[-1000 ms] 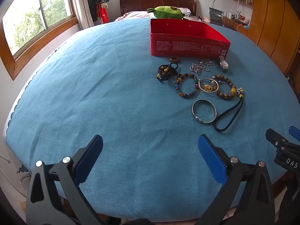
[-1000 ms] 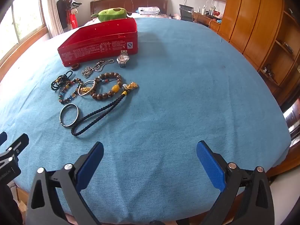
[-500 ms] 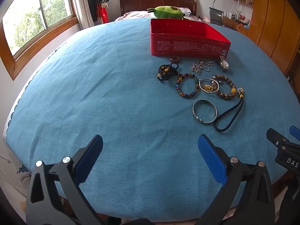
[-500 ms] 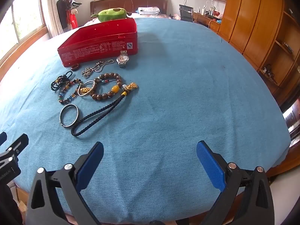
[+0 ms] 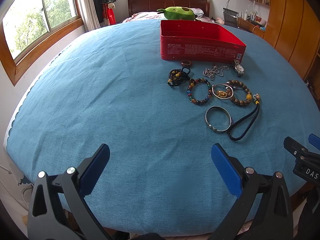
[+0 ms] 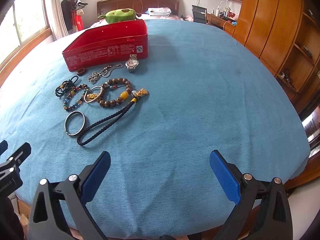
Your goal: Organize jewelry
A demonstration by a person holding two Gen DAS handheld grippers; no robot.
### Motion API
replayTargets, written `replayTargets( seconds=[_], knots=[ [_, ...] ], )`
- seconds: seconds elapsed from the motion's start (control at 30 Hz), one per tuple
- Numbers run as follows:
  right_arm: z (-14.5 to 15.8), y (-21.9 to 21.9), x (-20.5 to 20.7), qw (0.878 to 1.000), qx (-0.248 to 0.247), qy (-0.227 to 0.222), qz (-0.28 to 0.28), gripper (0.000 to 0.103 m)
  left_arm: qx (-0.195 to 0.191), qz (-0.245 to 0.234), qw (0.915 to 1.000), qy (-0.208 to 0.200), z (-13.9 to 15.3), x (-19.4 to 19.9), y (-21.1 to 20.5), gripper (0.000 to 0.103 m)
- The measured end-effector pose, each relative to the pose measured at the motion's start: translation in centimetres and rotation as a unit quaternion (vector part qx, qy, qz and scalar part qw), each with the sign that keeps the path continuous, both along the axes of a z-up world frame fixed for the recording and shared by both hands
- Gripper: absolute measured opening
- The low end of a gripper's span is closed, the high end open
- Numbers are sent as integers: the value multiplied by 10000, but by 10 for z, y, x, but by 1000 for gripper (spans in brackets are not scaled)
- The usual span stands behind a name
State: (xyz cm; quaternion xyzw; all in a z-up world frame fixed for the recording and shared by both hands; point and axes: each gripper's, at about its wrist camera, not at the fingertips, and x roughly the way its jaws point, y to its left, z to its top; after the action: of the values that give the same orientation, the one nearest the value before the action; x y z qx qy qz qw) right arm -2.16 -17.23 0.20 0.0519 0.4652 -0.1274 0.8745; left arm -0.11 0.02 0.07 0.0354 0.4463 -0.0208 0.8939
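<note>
Jewelry lies loose on the blue tablecloth [image 5: 100, 100] just before the red tin [image 5: 200, 46]: silver bangle [image 5: 218, 119], wristwatch [image 6: 132, 64], beaded bracelets. Tin's floor is hidden. Left gripper [image 5: 160, 166] and right gripper [image 6: 160, 170] hover spread wide, empty, bodies cropped.

Jewelry [image 5: 216, 92] lies before red tin [image 5: 200, 42].

Red tin box [image 5: 200, 46] with white print, blue tablecloth [image 5: 120, 104], multicoloured bead bracelet [image 5: 199, 91], green plush [image 5: 177, 13].
</note>
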Motion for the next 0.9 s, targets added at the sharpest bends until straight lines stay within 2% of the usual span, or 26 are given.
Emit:
replayTargets(
  seconds=[0.9],
  knots=[
    [0,0,-1,10000,8,7,4,99,5,-3,10000,7,-1,1,2,100]
  ],
)
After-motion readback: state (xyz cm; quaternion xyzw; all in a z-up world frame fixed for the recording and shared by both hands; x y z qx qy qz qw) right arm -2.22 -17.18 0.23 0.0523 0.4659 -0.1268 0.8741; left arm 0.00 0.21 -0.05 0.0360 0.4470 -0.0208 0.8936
